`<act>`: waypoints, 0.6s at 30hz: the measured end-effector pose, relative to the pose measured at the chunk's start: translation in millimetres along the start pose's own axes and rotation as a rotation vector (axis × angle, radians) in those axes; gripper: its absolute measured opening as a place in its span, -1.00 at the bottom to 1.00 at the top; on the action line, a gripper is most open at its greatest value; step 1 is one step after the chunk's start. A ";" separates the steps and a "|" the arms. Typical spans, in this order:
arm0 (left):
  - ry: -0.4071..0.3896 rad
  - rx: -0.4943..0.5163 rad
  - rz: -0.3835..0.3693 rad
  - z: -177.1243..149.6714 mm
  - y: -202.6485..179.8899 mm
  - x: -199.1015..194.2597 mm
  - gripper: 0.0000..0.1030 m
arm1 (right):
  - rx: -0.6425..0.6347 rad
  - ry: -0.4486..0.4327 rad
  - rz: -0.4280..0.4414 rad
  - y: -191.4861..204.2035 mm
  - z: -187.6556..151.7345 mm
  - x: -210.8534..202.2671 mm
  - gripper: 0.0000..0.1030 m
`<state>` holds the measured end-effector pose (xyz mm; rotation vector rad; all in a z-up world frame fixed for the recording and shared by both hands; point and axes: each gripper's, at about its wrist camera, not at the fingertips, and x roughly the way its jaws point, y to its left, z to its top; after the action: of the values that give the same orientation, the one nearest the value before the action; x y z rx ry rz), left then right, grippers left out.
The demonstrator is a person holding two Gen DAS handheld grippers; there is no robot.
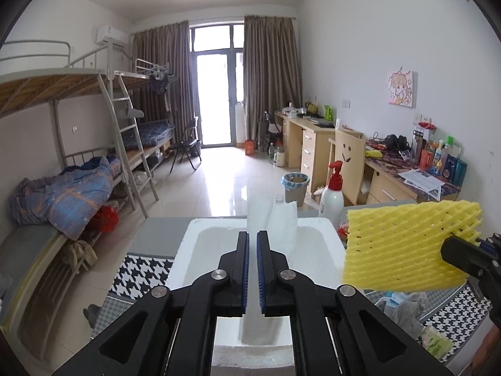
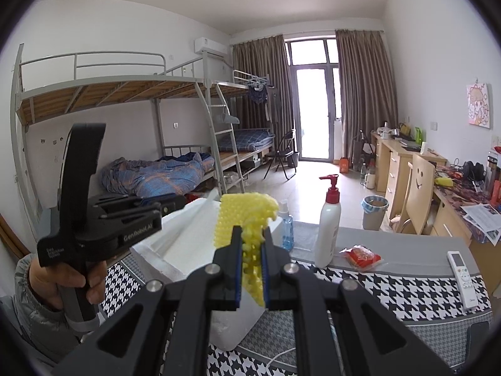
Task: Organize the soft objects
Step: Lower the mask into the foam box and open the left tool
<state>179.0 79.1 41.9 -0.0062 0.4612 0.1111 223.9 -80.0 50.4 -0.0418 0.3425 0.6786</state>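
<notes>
My left gripper (image 1: pixel 253 238) is shut on a thin white foam sheet (image 1: pixel 275 219) and holds it upright over the white styrofoam box (image 1: pixel 194 244). My right gripper (image 2: pixel 252 235) is shut on a yellow foam net (image 2: pixel 247 216), held in the air beside the box (image 2: pixel 175 244). In the left wrist view the yellow net (image 1: pixel 404 247) hangs at the right, pinched by the right gripper (image 1: pixel 460 244). The left gripper's body (image 2: pixel 94 219) and the hand holding it show at the left of the right wrist view.
The box stands on a table with a houndstooth cloth (image 2: pixel 391 285). On it are a white pump bottle (image 2: pixel 327 228), a blue spray bottle (image 2: pixel 286 222), a red snack packet (image 2: pixel 360 255), a remote (image 2: pixel 463 269), and crumpled masks and tissues (image 1: pixel 407 313). Bunk beds stand left, desks right.
</notes>
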 end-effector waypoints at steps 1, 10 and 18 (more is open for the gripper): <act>0.004 0.000 -0.004 -0.6 0.4 0.5 -0.52 | 0.000 0.001 0.000 0.5 0.1 0.5 -0.75; -0.054 -0.028 0.012 -2.9 13.8 -13.7 0.74 | 0.004 -0.002 -0.002 4.0 3.2 4.8 -0.75; -0.127 -0.027 0.037 -7.9 26.7 -38.6 0.98 | -0.010 -0.001 0.018 13.5 7.4 14.1 -0.75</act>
<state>138.2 101.3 52.6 -0.0170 0.3333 0.1531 227.9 -59.8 53.8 -0.0477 0.3393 0.6979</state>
